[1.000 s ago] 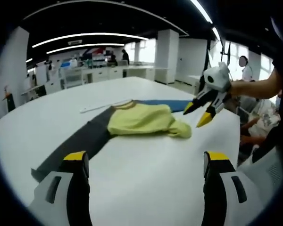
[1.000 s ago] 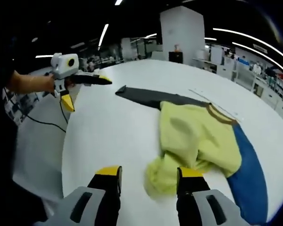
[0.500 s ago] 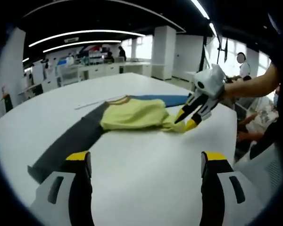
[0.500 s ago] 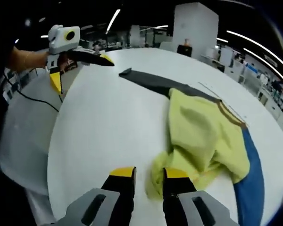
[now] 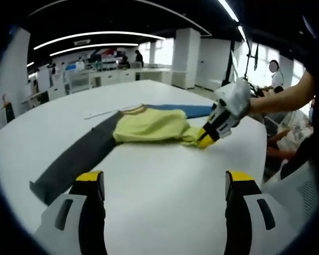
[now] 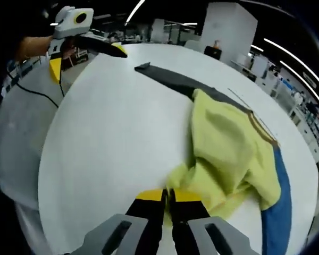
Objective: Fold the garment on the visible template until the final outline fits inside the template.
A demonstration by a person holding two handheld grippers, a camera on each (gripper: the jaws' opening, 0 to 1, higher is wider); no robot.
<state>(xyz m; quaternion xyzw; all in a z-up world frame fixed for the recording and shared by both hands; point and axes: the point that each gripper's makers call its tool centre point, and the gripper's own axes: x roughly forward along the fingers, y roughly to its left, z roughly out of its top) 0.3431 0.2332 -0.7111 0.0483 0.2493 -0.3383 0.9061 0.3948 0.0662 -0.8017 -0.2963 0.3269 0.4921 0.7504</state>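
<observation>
A yellow garment [image 5: 149,126] lies rumpled on a long template mat, dark grey [image 5: 74,159] at one end and blue [image 5: 189,110] at the other. In the left gripper view my left gripper [image 5: 164,180] stands open over bare table, well short of the cloth. My right gripper [image 5: 206,140] comes in from the right, shut on the garment's bunched near corner. In the right gripper view my right gripper [image 6: 168,196] pinches that yellow fold of the garment [image 6: 228,149], its jaws nearly touching. The left gripper [image 6: 87,58] hovers open at the table's far edge, past the grey end [image 6: 170,79].
The white table [image 5: 165,212] is large and round, its edge [image 6: 48,159] near the right gripper. A thin white strip [image 5: 103,112] lies beside the mat. A cable [image 6: 26,90] runs on the floor. Desks, pillars and people stand behind.
My right gripper has come down to the garment's bunched corner and its jaws have shut on it. The left gripper stays open and has hardly moved.
</observation>
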